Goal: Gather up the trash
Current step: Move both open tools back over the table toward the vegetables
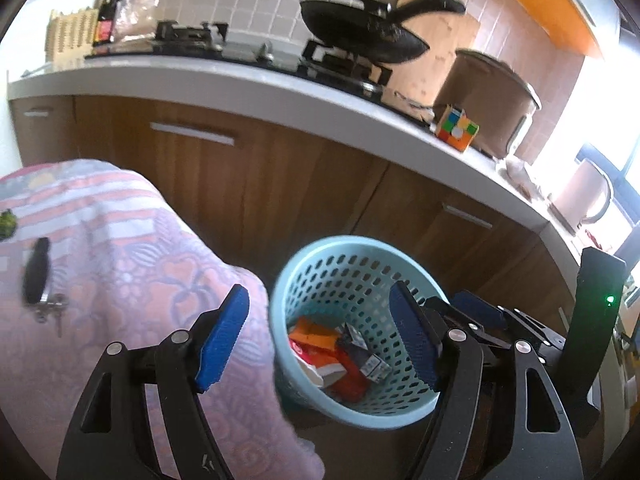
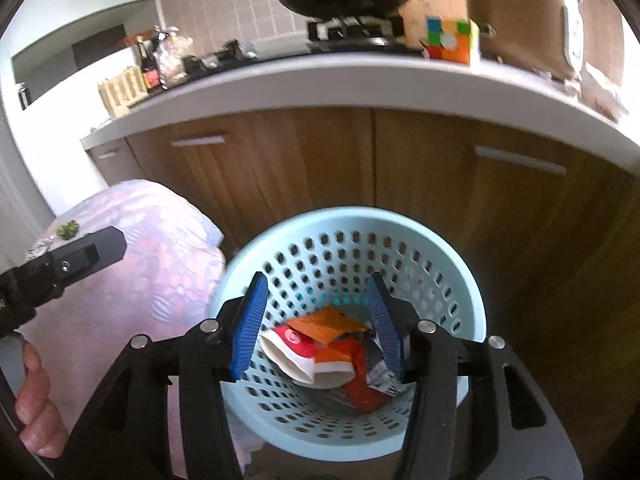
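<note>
A light blue perforated basket (image 1: 352,256) stands on the floor in front of the kitchen cabinets; it also shows in the right wrist view (image 2: 440,248). Inside lie orange, red and white wrappers and cartons (image 1: 336,356) (image 2: 324,344). My left gripper (image 1: 320,340) is open and empty above the basket's left rim. My right gripper (image 2: 316,328) is open and empty, right over the basket's mouth. Its blue pad also shows in the left wrist view (image 1: 478,308). A green crumpled scrap (image 1: 7,226) (image 2: 67,230) lies on the pink cloth.
A table with a pink patterned cloth (image 1: 120,264) stands left of the basket, with a black key fob and keys (image 1: 38,276) on it. Behind are wooden cabinets (image 1: 248,184), a white counter with a stove and pan (image 1: 360,32), and a colour cube (image 1: 456,128).
</note>
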The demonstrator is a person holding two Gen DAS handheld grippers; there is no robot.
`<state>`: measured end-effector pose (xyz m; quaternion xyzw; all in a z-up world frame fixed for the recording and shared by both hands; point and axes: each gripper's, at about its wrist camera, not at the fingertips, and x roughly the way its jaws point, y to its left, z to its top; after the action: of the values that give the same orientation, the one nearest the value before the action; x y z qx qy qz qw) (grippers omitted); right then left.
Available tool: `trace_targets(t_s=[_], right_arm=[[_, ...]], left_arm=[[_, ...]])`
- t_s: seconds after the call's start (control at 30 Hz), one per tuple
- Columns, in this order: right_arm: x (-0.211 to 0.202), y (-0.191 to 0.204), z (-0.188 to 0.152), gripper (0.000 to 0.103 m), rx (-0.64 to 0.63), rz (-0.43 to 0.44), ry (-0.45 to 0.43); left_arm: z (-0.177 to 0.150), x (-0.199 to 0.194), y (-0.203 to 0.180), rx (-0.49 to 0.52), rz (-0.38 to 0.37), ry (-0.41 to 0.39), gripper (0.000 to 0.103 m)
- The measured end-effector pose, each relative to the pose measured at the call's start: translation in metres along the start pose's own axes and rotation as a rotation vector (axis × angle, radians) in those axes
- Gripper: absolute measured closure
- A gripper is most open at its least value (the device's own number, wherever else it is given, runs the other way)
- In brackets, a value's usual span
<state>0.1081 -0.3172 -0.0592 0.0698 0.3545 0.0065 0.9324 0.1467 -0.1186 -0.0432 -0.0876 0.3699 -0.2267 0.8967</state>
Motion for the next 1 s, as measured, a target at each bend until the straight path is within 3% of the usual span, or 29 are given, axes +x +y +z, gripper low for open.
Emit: trace_targets(t_s=[0.2,0.43,0.53,0.8,1.0], right_arm=[[-0.016,0.035,0.015,0.055,-0.038,0.062,-0.052],[-0.024,0.089,0.030,0.055,-0.096,0.166,-0.076],[-0.023,0.122,0.033,0.055,-0.145,0.206,-0.081],[-0.015,0.214,0.035,0.055,-0.263,0.314,-0.063],[0.011,0.283,0.017,0.055,-0.314,0.407,-0.030]], left_arm=[[0.007,-0.044,0.017,-0.014,0.031,-0.087,0.032],[0.010,-0.099,0.058,-0.058,0.139,-0.180,0.032],[0.006,-0.125,0.092,-0.105,0.222,-0.212,0.032],[-0.010,-0.180,0.188,-0.244,0.355,-0.261,0.032],[-0.026,-0.206,0.263,-0.314,0.445,-0.236,0.032]])
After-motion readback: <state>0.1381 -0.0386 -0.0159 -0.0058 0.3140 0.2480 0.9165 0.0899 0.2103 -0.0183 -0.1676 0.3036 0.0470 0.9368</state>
